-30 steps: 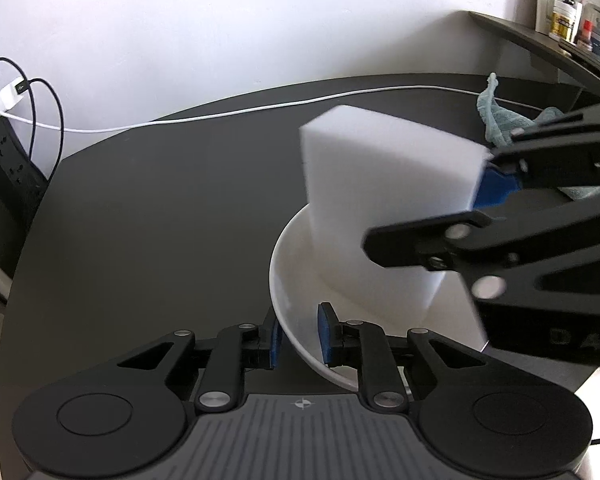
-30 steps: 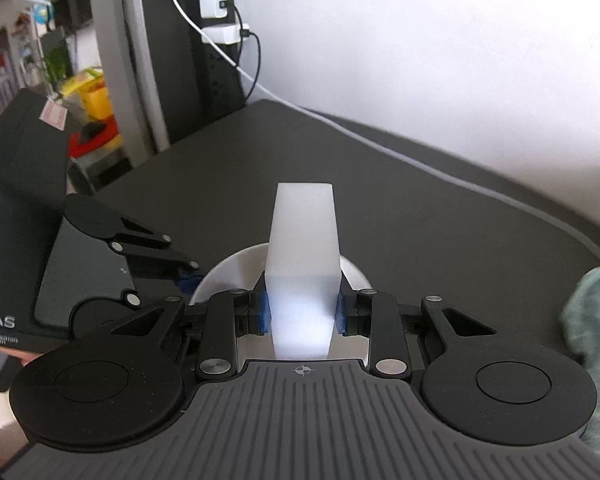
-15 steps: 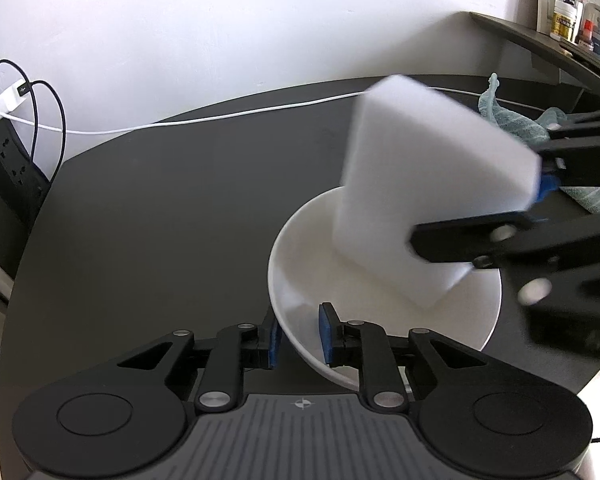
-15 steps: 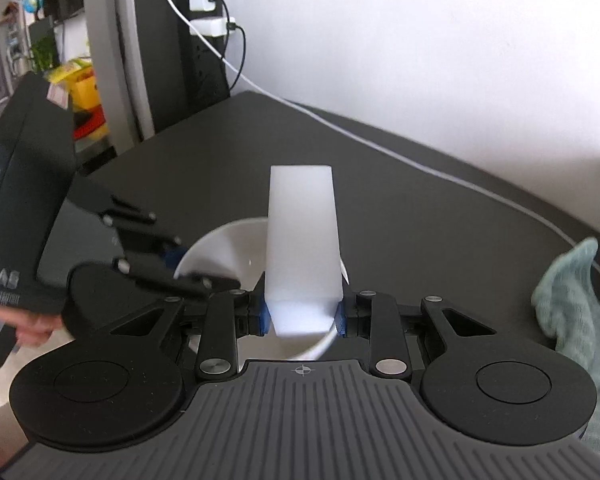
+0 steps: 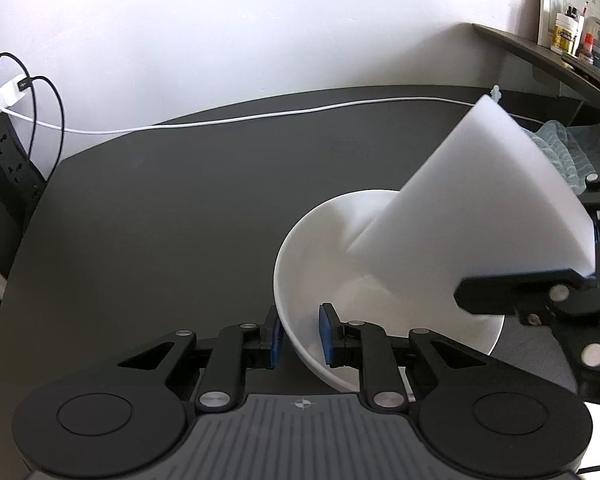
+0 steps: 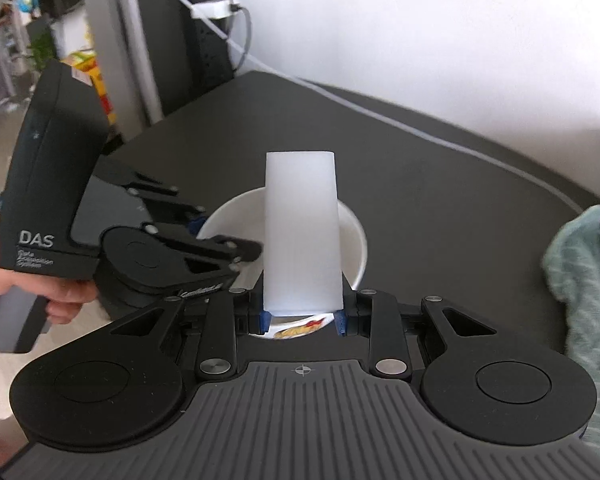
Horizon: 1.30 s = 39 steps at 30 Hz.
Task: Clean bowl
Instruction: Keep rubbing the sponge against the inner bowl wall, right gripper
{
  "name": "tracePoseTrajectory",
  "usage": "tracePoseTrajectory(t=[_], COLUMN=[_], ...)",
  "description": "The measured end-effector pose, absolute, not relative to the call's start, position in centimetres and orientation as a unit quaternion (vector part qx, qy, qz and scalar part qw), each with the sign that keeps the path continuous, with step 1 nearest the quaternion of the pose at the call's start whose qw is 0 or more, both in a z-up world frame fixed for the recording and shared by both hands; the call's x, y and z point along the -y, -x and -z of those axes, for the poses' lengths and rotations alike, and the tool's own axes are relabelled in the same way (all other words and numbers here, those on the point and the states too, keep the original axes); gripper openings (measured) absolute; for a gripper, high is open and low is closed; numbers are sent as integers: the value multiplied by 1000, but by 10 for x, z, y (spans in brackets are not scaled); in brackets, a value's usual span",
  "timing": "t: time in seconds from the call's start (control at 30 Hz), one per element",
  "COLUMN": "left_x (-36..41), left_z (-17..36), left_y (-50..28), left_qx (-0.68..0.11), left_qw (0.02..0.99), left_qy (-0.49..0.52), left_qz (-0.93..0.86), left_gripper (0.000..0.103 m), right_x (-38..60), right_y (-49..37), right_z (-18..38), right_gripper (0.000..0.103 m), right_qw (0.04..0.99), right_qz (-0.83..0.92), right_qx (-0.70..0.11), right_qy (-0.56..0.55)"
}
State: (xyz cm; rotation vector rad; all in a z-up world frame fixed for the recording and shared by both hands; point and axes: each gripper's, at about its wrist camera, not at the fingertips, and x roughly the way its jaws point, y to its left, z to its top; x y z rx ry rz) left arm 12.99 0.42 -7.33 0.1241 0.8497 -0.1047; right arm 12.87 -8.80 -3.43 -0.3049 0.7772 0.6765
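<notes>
A white bowl (image 5: 320, 240) sits on the dark table (image 5: 180, 200). My left gripper (image 5: 299, 334) is shut on the bowl's near rim, one pad inside and one outside. My right gripper (image 6: 303, 320) is shut on a white sponge block (image 6: 300, 232), which reaches over the bowl (image 6: 354, 240). In the left wrist view the sponge (image 5: 480, 208) is tilted over the bowl's right side, with its lower corner inside. A coloured print shows on the bowl under the sponge in the right wrist view.
A teal cloth (image 6: 580, 272) lies on the table to the right; it also shows in the left wrist view (image 5: 560, 148). A white cable (image 5: 260, 118) runs along the back edge to a power strip (image 5: 8, 148). A shelf with bottles (image 5: 568, 36) is at the far right.
The right gripper has drawn the sponge back to the right and tilted it more, lifting it from deep in the bowl toward its right rim. The left gripper still holds the rim.
</notes>
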Motion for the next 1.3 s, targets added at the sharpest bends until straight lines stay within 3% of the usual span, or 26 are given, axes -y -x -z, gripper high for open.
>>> tracePoseTrajectory(t=[0.07, 0.27, 0.4, 0.5, 0.7, 0.9, 1.1, 1.13, 1.3], left_x=[-2, 5, 2, -1, -3, -3, -6, -7, -5], left_z=[68, 69, 70, 72, 76, 77, 77, 77, 78], left_y=[-134, -159, -163, -157, -142, -139, -141, -142, -146], left_qx=[-401, -405, -414, -422, -427, -427, -430, -430, -431], left_qw=[912, 903, 896, 894, 900, 902, 900, 900, 900], left_qy=[-66, -119, -116, -110, -63, -49, -46, -45, -45], left_qz=[54, 83, 108, 99, 59, 47, 55, 54, 50], left_gripper=[29, 31, 20, 17, 19, 19, 19, 19, 19], right_x=[87, 91, 98, 98, 102, 110, 106, 104, 90], right_y=[-124, -126, -133, -141, -142, -127, -138, -139, -147], right_z=[36, 35, 35, 37, 40, 32, 39, 38, 37], right_gripper=[31, 31, 31, 31, 34, 40, 39, 31, 31], right_qw=[867, 868, 866, 864, 857, 883, 883, 886, 895], right_qz=[-308, -312, -306, -305, -319, -310, -327, -328, -294], right_qx=[-361, -373, -386, -392, -397, -344, -334, -326, -333], right_qy=[150, 101, 83, 83, 83, 79, 37, 33, 39])
